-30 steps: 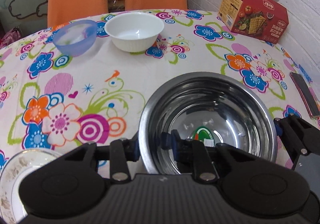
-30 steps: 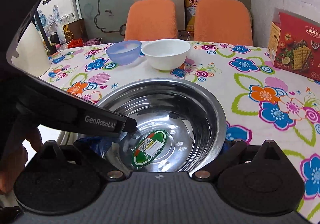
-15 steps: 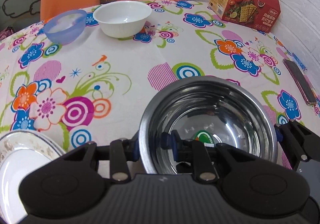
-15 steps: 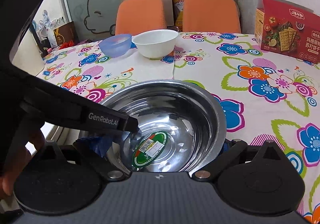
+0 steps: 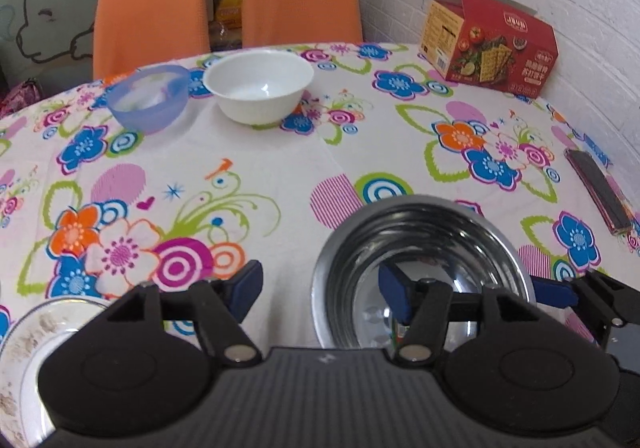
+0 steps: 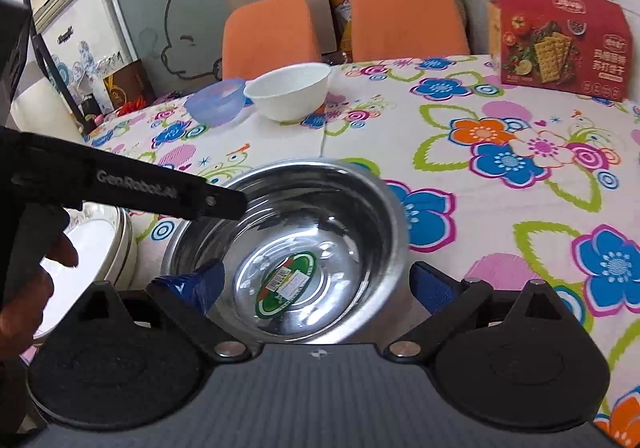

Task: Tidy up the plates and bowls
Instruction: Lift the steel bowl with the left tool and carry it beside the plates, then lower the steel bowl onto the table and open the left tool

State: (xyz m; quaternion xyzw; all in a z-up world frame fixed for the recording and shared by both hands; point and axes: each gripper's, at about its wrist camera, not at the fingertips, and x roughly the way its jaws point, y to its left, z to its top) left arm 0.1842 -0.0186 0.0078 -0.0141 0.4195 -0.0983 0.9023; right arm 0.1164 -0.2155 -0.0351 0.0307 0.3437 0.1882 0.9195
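plate point(image 5: 24, 344): lower left of left-wrist frame, white w/ speckled rim, glazed, shallow; sits on worktop point(image 5: 280, 167) just left of left hand-held gripper point(image 5: 320, 288).
left hand-held gripper: fingers spread wide, gripping nothing; left pad point(image 5: 248, 284) over the cloth, right pad point(image 5: 394, 298) inside the steel bowl point(image 5: 424, 232), rim betw. the two, no contact that I can tell.
steel bowl: lower centre-right of left-wrist frame, lower centre of right-wrist frame; round, so no long axis; polished metal, stepped wall, green sticker point(image 6: 286, 284) on the floor. Looks slippery, thin rim.
right hand-held gripper point(image 6: 316, 284): spread open, blue pads point(image 6: 432, 286) either side of bowl's near rim; whether they touch it, can't tell. Holds nothing firmly, I'd judge.
key relation: bowl lies straight ahead of and below both tools; right one centred on it, left one offset to its left edge, nearer the plate.
blue bowl point(image 5: 148, 97): upper left, translucent plastic, well apart from tools.
white bowl point(image 5: 258, 83): upper centre, glossy, deep, just right of blue bowl.
box point(image 5: 488, 43): upper right, red cardboard, by the wall.
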